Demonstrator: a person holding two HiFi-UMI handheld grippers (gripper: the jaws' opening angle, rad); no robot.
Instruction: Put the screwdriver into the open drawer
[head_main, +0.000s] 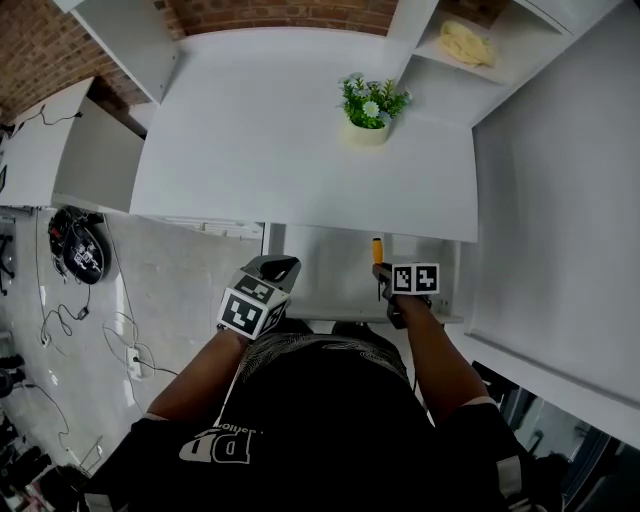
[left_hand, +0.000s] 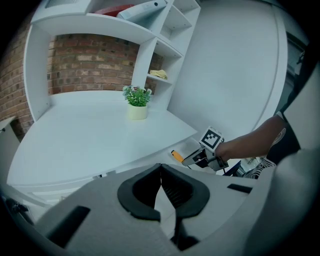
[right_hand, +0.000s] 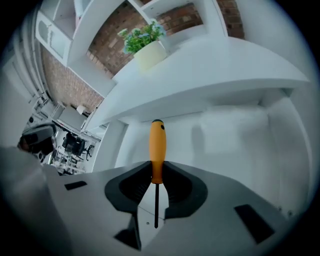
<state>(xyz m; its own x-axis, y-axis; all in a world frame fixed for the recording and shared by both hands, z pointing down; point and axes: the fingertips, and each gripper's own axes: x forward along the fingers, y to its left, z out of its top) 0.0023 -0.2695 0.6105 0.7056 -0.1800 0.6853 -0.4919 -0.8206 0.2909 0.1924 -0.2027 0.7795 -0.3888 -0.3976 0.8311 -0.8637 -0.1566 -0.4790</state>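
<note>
**Screwdriver at the drawer mouth: get it low, then let go**

Right gripper (head_main: 386, 280) is clamped on the screwdriver (right_hand: 157, 147). The pads grip the low end of the orange handle, the handle points away from the camera, and the thin shaft runs back between the jaws. It hangs over the open drawer (head_main: 325, 265), just under the desk's front edge, angled nose-down. It isn't resting on anything yet.

Left gripper (left_hand: 161, 170) has its jaws together with nothing between them. It's parked beside the drawer's left side, apart from the tool.

My take on doing this step well:
- Keep the handle tip clear of the desk edge above. There looks to be little room there.
- Bring the handle down close to the drawer floor before opening, so it doesn't drop and bounce.
- Lay it along the drawer. A round handle will probably roll, so release it flat and near a wall.
- Open fully, then pull straight back along the shaft so the pads don't drag it out.
- Left stays out of the way, since the drawer is already open.

Surface and room:
- The desk (head_main: 280, 130) is white and mostly bare, with a small potted plant (head_main: 370, 112) towards the back.
- White shelves (head_main: 455, 85) stand on the right, with something pale yellow (head_main: 467, 42) on one. I can't tell what it is.
- A brick wall (head_main: 280, 12) runs behind.
- The floor (head_main: 170, 290) to the left is pale, with loose cables (head_main: 60, 310) and a dark round object (head_main: 78, 248).
- The drawer interior is white, and I see nothing else in the visible part.
</note>
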